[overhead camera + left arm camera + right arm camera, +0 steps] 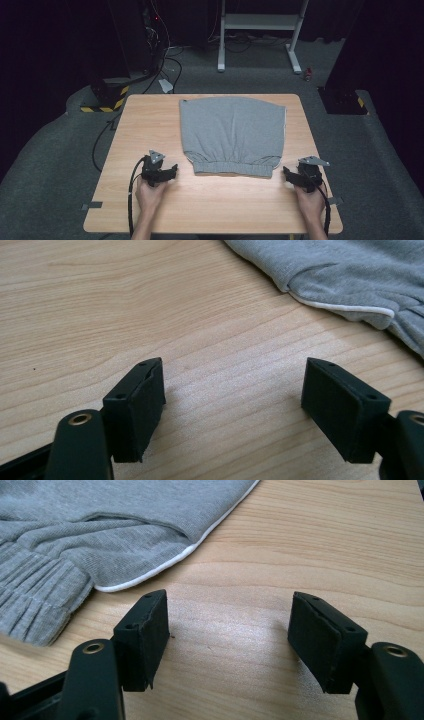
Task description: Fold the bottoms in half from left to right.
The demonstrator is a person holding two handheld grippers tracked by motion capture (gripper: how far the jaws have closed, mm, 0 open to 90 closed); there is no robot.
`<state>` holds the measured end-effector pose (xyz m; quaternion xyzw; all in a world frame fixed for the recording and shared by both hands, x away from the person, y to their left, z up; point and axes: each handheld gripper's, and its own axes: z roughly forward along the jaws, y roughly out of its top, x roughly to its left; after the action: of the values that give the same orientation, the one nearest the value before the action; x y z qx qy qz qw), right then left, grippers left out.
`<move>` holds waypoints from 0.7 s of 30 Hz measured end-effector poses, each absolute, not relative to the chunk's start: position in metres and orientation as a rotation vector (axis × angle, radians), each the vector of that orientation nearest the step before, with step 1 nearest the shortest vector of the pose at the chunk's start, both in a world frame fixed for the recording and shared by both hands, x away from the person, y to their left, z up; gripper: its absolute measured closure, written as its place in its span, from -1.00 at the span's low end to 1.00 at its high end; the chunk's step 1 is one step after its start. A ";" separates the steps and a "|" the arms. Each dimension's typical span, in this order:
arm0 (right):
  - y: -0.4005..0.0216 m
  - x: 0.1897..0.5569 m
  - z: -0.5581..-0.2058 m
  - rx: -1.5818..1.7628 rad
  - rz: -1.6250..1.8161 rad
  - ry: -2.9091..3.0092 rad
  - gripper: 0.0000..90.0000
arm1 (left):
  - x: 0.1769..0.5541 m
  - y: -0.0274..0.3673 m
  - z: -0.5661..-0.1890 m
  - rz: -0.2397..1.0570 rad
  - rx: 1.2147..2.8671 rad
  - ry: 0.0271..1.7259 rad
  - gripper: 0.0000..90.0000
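On the middle of the table (150, 120), reaching from its far edge most of the way toward the near edge, lies a grey garment (232, 132), folded flat, with its ribbed waistband (234, 170) turned to the person; it looks like soft knitted cotton, light and limp, so I judge it will sag and fold wherever it is lifted, and it will not slip much on the wood. The left gripper (172, 170) rests on the table just beside the left end of the waistband, and the right gripper (287, 172) just beside the right end; both have the jaws standing wide apart with nothing between them, only bare wood, as the two gripper views show. The best hold is probably at the two corners of the waistband, where the ribbing is thick and gives the pads more to press on; a thin white piping (165, 565) runs along the side edge near there. How many layers are folded under the top one is hidden; whether it is shorts or something else I cannot tell; the far corners are small and not clear.
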<state>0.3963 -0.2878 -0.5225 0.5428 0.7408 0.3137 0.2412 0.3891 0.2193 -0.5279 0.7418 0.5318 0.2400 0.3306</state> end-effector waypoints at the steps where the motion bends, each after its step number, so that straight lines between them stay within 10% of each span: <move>1: -0.288 0.396 -0.522 1.484 0.859 2.026 -0.28 | 0.389 0.219 -0.528 0.627 1.940 1.391 -0.45; 21: -0.287 0.396 -0.523 1.484 0.860 2.026 -0.28 | 0.390 0.219 -0.528 0.624 1.947 1.391 -0.48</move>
<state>0.3961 -0.2874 -0.5226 0.5425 0.7408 0.3144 0.2411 0.3897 0.2188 -0.5277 0.7439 0.5312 0.2384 0.3280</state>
